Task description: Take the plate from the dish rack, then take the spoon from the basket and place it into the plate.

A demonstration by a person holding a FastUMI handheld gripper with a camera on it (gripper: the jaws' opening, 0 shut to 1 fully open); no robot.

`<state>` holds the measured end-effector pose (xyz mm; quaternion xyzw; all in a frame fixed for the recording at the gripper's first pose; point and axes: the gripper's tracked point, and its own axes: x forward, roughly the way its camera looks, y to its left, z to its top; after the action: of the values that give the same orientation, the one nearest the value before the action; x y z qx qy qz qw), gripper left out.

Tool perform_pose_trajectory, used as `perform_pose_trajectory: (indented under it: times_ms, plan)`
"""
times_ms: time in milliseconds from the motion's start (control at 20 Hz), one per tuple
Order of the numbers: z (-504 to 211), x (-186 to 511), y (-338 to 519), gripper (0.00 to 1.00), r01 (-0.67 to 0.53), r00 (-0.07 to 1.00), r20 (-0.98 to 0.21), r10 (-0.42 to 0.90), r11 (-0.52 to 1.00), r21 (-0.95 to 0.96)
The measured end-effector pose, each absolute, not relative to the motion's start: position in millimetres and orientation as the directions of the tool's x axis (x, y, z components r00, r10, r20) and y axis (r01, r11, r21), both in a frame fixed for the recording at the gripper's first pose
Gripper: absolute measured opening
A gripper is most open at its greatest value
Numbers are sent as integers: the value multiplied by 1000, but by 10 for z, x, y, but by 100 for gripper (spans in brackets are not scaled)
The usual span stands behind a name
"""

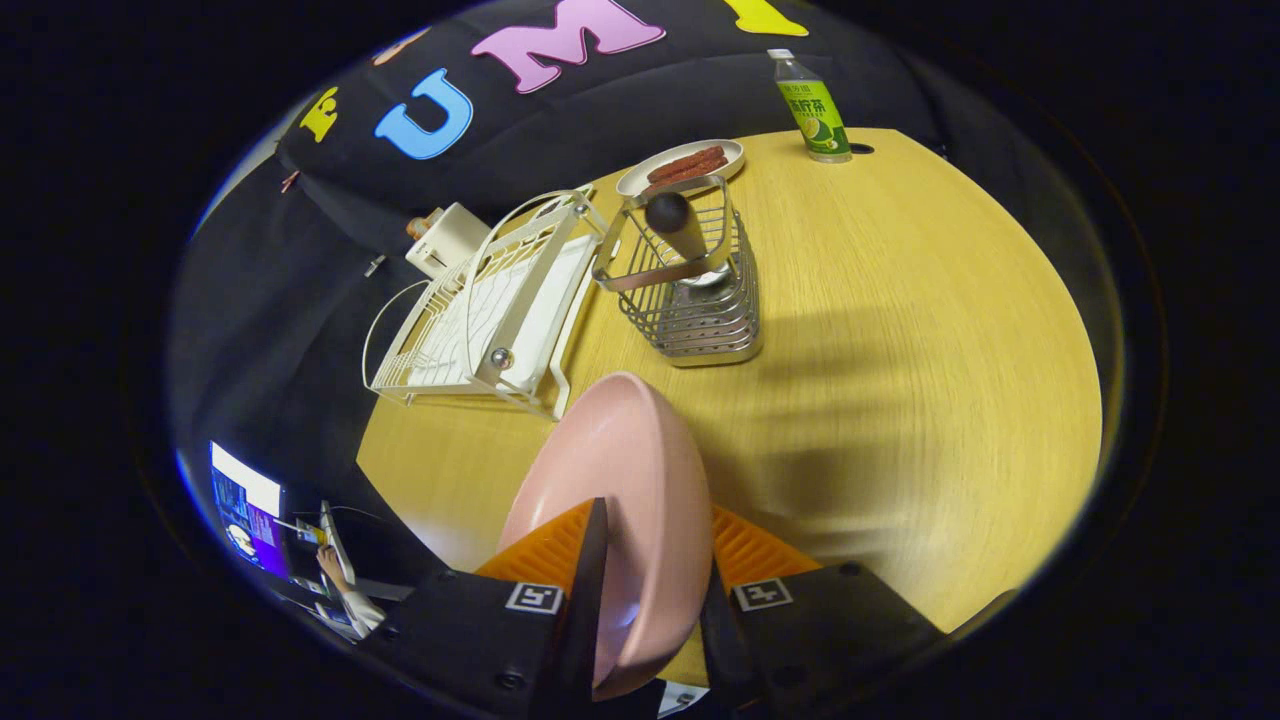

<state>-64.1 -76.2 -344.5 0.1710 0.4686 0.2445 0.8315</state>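
A pink plate stands on edge between my two fingers, above the wooden table. My gripper is shut on the plate, one finger pressing on each face near its rim. Beyond the plate stands a wire basket holding a spoon with a dark round-ended handle that sticks up out of it. Left of the basket sits the white dish rack, with no plate in its slots.
A small plate with sausages lies behind the basket. A green drink bottle stands at the table's far edge. A white box sits behind the rack. A person's hand and a lit screen are off the table, low left.
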Motion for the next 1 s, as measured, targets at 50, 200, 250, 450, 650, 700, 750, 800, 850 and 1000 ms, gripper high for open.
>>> perform_pose_trajectory:
  times_ms: [50, 200, 250, 450, 650, 700, 750, 800, 850, 1000]
  plan:
    - [-3489, -648, -828, 54, -268, 451, -708, 544, 839, 474]
    - [-3515, -605, -989, 81, -317, 511, -701, 498, 867, 385]
    - [-3489, -576, -1013, 96, -323, 529, -691, 493, 869, 374]
    - [-3136, -273, -1160, 99, -345, 673, -590, 446, 895, 282]
    - [-2655, 14, -1187, 99, -393, 817, -393, 423, 906, 158]
    - [-2566, 104, -1196, 99, -393, 846, -339, 411, 911, 125]
    - [-2496, 171, -1192, 99, -392, 867, -292, 403, 915, 98]
    - [-2477, 232, -1178, 98, -390, 880, -263, 397, 917, 80]
    - [-2502, 289, -1150, 98, -388, 885, -250, 394, 919, 75]
    - [-2555, 516, -1126, 98, -359, 900, -237, 365, 931, 71]
